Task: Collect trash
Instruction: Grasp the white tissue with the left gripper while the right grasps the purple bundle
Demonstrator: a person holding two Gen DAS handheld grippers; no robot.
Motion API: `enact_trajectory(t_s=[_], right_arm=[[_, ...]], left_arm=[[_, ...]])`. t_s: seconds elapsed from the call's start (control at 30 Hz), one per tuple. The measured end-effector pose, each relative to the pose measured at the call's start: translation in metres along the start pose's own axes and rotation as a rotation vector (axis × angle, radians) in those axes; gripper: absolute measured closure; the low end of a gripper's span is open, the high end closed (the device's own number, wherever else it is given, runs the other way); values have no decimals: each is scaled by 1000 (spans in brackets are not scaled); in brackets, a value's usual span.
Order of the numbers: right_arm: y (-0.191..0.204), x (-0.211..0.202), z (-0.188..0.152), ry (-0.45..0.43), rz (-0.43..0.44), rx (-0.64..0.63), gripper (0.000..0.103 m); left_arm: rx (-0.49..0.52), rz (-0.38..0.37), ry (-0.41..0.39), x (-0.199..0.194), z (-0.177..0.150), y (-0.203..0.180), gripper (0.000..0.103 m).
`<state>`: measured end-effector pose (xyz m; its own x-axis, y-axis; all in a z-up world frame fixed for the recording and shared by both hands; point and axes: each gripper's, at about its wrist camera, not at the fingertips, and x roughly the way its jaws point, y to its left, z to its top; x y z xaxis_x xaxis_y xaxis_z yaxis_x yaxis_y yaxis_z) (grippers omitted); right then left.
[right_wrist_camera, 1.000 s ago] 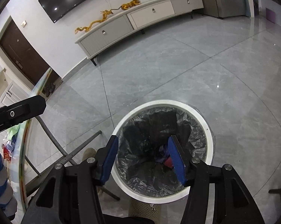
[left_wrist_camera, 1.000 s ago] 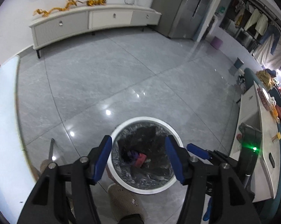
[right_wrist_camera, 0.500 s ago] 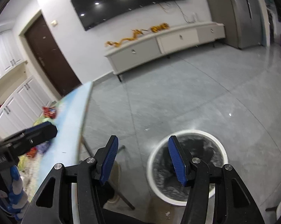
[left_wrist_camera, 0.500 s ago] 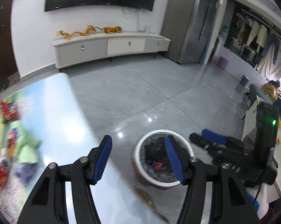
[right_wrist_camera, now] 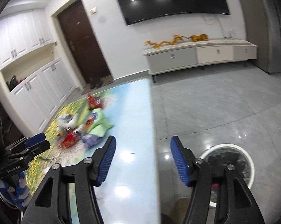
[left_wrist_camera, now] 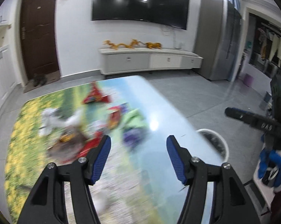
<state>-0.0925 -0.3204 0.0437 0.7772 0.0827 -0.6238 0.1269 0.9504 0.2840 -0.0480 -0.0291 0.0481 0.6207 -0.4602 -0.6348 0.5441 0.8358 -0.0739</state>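
The tabletop (left_wrist_camera: 159,115), covered in a printed landscape, carries the trash pile (left_wrist_camera: 95,128) as a loose, overlapping heap of wrappers toward its left half, well apart from the lined bin (right_wrist_camera: 232,160) that stands on the floor off the tabletop's right edge; the likeliest failure is a bad pick from that heap, since the pieces are thin, crinkled and blurred together, so a closing pair of tongs could pinch two at once or only a corner, and a piece could slip free over the floor on the way to the bin; a green bag (right_wrist_camera: 101,128) lies on the bin side of the heap and could be swept off the edge by a careless reach. The left tongs (left_wrist_camera: 138,158) and the right tongs (right_wrist_camera: 142,160) are both empty and spreading wider, nothing between the blue pads; working close together, they could collide. Writing is scarce: the left tongs' body reads roughly "GenRobot.AI" in the right wrist view; the wrapper print is too blurred to read.
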Motion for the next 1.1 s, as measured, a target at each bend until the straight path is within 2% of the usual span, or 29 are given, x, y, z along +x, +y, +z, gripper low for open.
enact_trajectory(t_s=[0.2,0.3,0.67,1.1], right_arm=[[43,32,-11,88,55,-45,40],[61,46,-15,125,62,-64,40],[106,100,-26,255,94,-126,40],[131,148,-17,309,98,-139,40]], left_arm=[[-43,44,54,-10,-43,53,41],[-50,43,70,-11,-59,66,41],[-20,-32,113,5,-78,68,41],[-16,-83,175,26,-84,73,41]])
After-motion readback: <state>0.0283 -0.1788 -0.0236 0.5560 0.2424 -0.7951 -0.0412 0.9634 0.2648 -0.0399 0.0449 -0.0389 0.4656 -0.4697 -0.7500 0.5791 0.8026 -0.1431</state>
